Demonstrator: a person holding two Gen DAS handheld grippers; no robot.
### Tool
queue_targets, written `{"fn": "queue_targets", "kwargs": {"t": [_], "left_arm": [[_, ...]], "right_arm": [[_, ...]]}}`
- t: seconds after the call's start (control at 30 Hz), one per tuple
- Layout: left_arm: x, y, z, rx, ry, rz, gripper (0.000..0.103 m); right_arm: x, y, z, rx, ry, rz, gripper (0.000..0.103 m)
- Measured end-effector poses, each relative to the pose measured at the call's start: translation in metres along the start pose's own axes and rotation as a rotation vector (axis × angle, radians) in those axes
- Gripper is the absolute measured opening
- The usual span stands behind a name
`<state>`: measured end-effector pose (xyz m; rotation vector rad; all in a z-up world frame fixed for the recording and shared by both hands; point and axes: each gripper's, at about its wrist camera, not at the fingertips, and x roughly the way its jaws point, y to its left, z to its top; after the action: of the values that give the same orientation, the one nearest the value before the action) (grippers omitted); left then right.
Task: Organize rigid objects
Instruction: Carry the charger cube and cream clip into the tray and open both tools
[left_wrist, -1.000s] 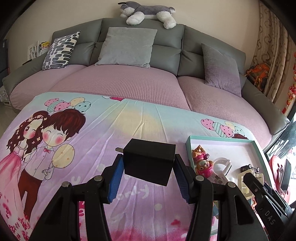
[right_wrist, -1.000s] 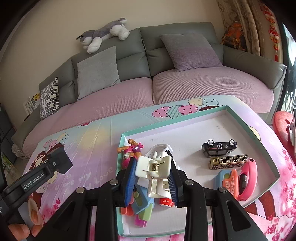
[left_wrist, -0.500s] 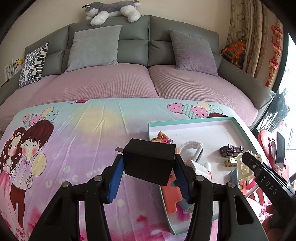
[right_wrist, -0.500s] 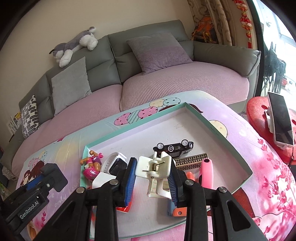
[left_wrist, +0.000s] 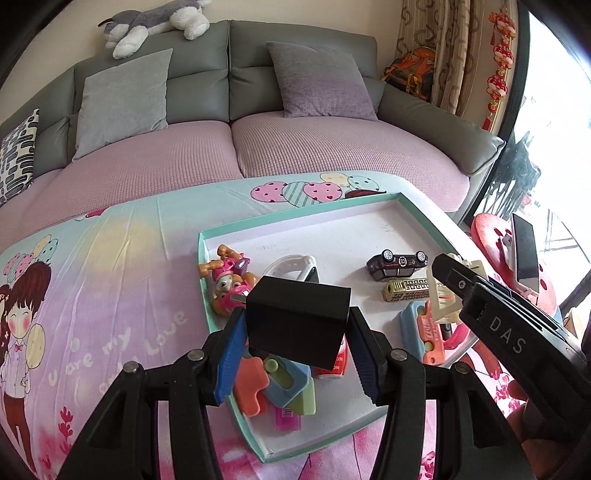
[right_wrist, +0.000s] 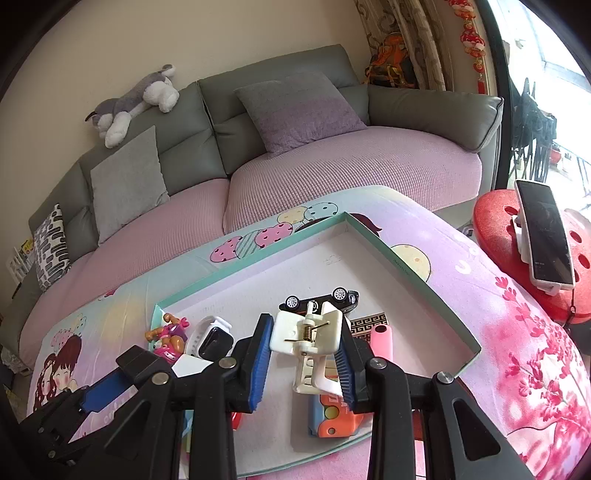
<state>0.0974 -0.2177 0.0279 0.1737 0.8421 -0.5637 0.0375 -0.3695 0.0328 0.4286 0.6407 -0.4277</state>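
Observation:
My left gripper is shut on a black box-shaped charger and holds it above the near left part of a teal-rimmed white tray. My right gripper is shut on a cream spring clip above the tray's middle. In the tray lie a pink dog toy, a white smartwatch, a black toy car, a gold patterned lighter and several colourful blocks.
The tray lies on a table under a pink cartoon cloth. A grey sofa with pink seat covers stands behind. A red stool with a phone on a stand is at the right.
Both grippers have swung right over the tray, each still holding its object. The left gripper moved from over the cloth to above the tray's near left part.

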Motion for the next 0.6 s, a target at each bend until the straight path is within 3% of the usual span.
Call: {"fn": "queue_targets", "kwargs": {"t": [0.6], "left_arm": [[0.003, -0.016, -0.002, 0.04, 0.008, -0.01, 0.055]], "right_arm": [[0.008, 0.0, -0.003, -0.007, 0.028, 0.004, 0.035]]}}
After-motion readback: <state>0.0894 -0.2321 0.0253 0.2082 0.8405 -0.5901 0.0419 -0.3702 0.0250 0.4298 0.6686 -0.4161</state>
